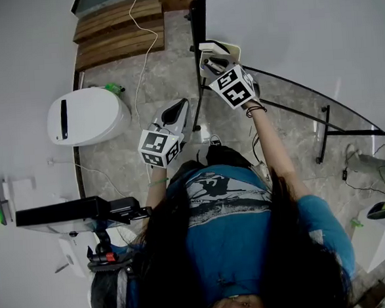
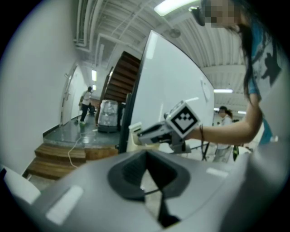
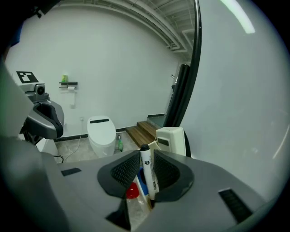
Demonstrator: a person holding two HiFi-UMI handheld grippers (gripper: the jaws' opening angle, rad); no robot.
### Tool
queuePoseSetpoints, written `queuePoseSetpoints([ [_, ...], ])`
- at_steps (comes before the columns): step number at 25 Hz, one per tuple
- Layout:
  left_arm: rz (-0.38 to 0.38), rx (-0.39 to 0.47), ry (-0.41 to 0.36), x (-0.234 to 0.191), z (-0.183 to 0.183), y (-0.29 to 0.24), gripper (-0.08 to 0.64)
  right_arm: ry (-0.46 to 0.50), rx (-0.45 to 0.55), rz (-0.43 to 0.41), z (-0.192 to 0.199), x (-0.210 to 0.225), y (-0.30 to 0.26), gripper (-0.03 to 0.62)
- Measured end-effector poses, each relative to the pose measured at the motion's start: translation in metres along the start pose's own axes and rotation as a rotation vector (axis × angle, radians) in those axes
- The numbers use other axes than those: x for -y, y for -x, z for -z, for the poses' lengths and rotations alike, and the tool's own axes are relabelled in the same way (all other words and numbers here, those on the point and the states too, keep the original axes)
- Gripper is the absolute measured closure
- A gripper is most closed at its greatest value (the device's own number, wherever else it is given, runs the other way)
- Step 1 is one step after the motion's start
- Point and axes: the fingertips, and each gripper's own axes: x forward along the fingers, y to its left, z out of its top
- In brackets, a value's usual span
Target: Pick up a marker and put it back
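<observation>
A white marker (image 3: 147,174) with a black cap stands upright between the jaws of my right gripper (image 3: 146,156), which is shut on it. Red (image 3: 131,191) and blue marker ends show just below the jaws. The gripper is held up at a cream holder box (image 1: 221,49) on the edge of the whiteboard (image 1: 302,30); from the left gripper view its tips (image 2: 140,132) sit right at that box. My left gripper (image 1: 171,115) hangs lower and to the left, away from the board. Its jaws (image 2: 146,156) are shut with nothing between them.
A white toilet (image 1: 88,116) stands at the left with a green bottle (image 1: 113,88) beside it. Wooden steps (image 1: 118,30) lie ahead, and a white cable (image 1: 142,51) runs across them. The board's black legs (image 1: 322,134) spread over the tiled floor. Other people stand far off.
</observation>
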Motion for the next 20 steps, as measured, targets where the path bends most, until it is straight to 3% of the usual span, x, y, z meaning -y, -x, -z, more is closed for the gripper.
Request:
queuePoseSetpoints([
  [9,0.005,-0.001,0.004,0.0,0.003,0.003,0.557,-0.112,0.079,-0.022,-0.013,-0.005,0.013,0.48],
  [15,0.013,-0.001,0.004,0.002,0.009,0.006,0.557,-0.295,0.23,-0.01,-0.015,-0.022,0.048,0.482],
  [20,0.028,-0.012,0.006,0.005,0.022,0.013,0.557,-0.474,0.282,-0.05,-0.003,-0.056,0.069,0.511],
])
